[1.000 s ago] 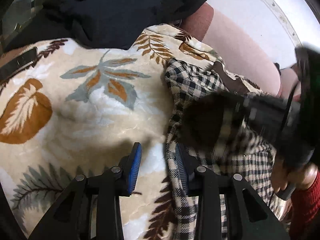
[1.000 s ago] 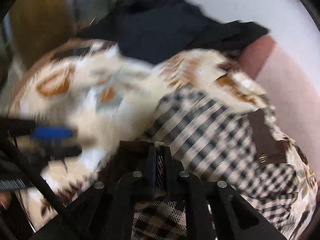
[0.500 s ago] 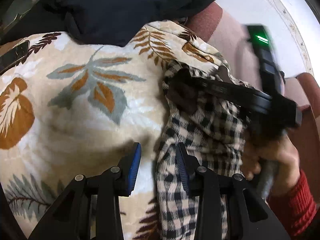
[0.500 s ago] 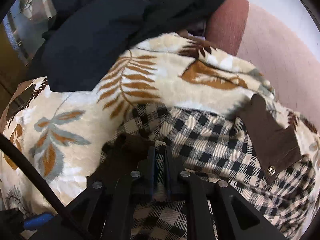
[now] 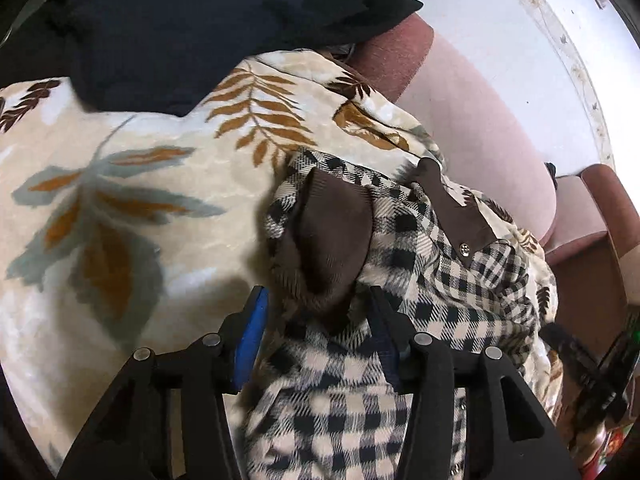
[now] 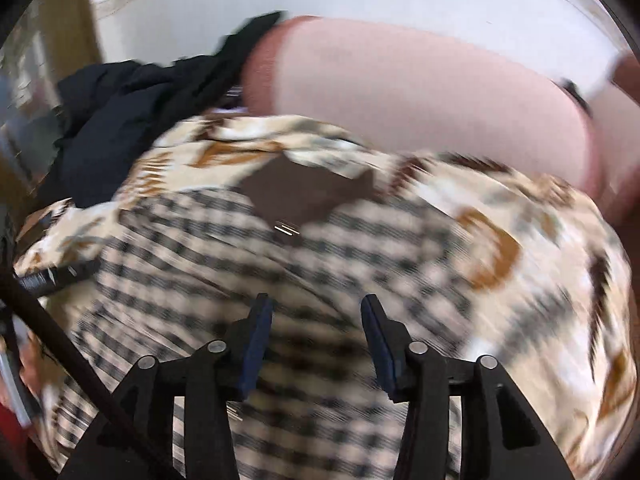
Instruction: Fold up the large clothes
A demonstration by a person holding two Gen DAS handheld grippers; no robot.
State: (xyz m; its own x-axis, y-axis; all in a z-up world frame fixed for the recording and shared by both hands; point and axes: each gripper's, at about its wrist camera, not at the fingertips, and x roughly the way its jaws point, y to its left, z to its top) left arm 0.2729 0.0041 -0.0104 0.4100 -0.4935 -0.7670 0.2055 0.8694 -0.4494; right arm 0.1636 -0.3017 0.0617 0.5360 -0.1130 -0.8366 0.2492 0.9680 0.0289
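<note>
A black-and-cream checked shirt [image 5: 436, 264] with brown collar and pocket flap lies bunched on a leaf-print blanket [image 5: 120, 208]. My left gripper [image 5: 316, 320] is open, its blue-padded fingers either side of the shirt's brown folded part [image 5: 332, 236], cloth lying between them. In the blurred right wrist view the checked shirt [image 6: 208, 248] spreads below my right gripper [image 6: 316, 324], which is open and empty just above the cloth. The brown flap [image 6: 296, 192] shows farther back.
A dark navy garment [image 5: 180, 24] is heaped at the back left on the blanket. A pink sofa backrest [image 5: 472, 120] and armrest [image 5: 592, 216] rise behind and to the right. White wall beyond.
My right gripper has opened and let go of the shirt, pulling back and swinging right. My left gripper has moved right over the shirt's brown folded part and opened wider.
</note>
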